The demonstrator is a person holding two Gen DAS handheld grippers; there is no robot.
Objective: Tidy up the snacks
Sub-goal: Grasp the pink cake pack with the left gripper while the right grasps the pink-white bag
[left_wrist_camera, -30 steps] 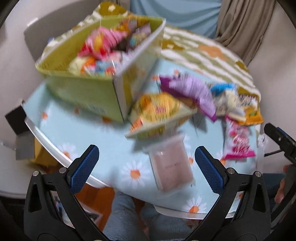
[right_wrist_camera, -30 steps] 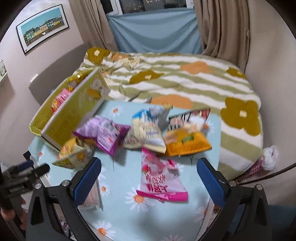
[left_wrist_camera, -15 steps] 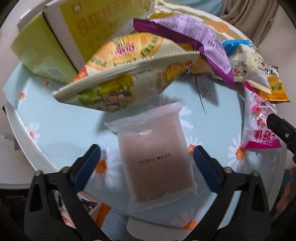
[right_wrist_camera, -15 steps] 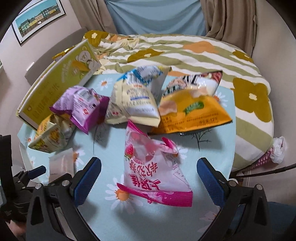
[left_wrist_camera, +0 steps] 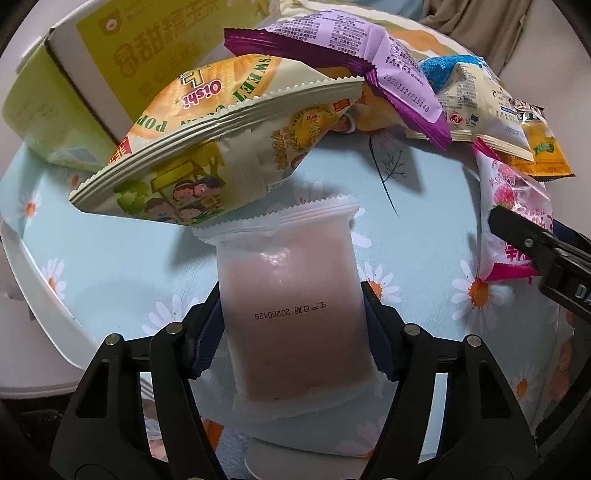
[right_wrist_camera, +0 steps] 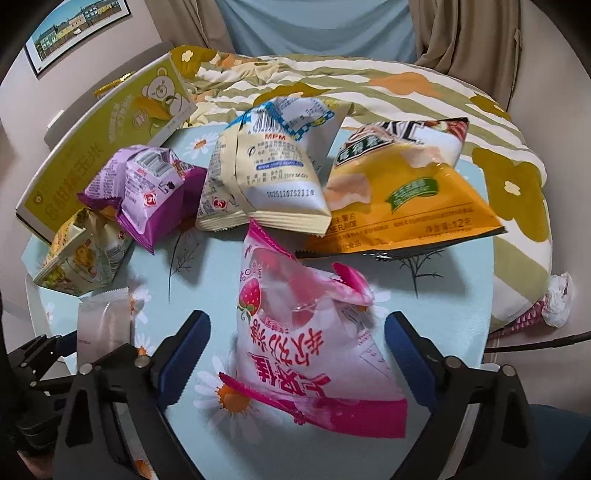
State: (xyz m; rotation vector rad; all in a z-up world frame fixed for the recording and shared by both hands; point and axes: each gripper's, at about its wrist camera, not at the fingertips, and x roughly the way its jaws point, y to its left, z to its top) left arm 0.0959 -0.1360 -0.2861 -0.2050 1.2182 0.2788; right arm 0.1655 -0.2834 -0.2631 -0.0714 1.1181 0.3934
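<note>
I am looking down the left gripper (left_wrist_camera: 293, 328), whose jaws are closing with the frosted pink pouch (left_wrist_camera: 291, 314) between them; the blue pads (left_wrist_camera: 207, 339) are lying right against both long edges of the pouch, so I am reading them as clamped on it. The pouch is lying flat on the near part of the daisy tablecloth (left_wrist_camera: 110, 258), its printed date facing up. Only this view is showing me the corn-puff bag (left_wrist_camera: 221, 147) close up, resting just beyond the pouch and leaning on the yellow-green box (left_wrist_camera: 74, 92).

The right view is giving me what the left one cuts off: the right gripper (right_wrist_camera: 295, 354) is straddling the strawberry bag (right_wrist_camera: 306, 332), its jaws closing but the pads (right_wrist_camera: 184, 354) standing clear of the bag on both sides. It is also showing the flowered bedspread (right_wrist_camera: 406, 85) behind the table and a framed picture (right_wrist_camera: 74, 33) on the far-left wall.

Counting snacks across both views, I am getting six: the pouch, the corn-puff bag, one purple bag (right_wrist_camera: 147, 184), one cream bag (right_wrist_camera: 266, 173), one orange crisp bag (right_wrist_camera: 402, 192), and the strawberry bag. There is one box and two grippers. The purple, cream and orange bags are lying in a row across the far part of the table, the strawberry bag nearer, on the right.
</note>
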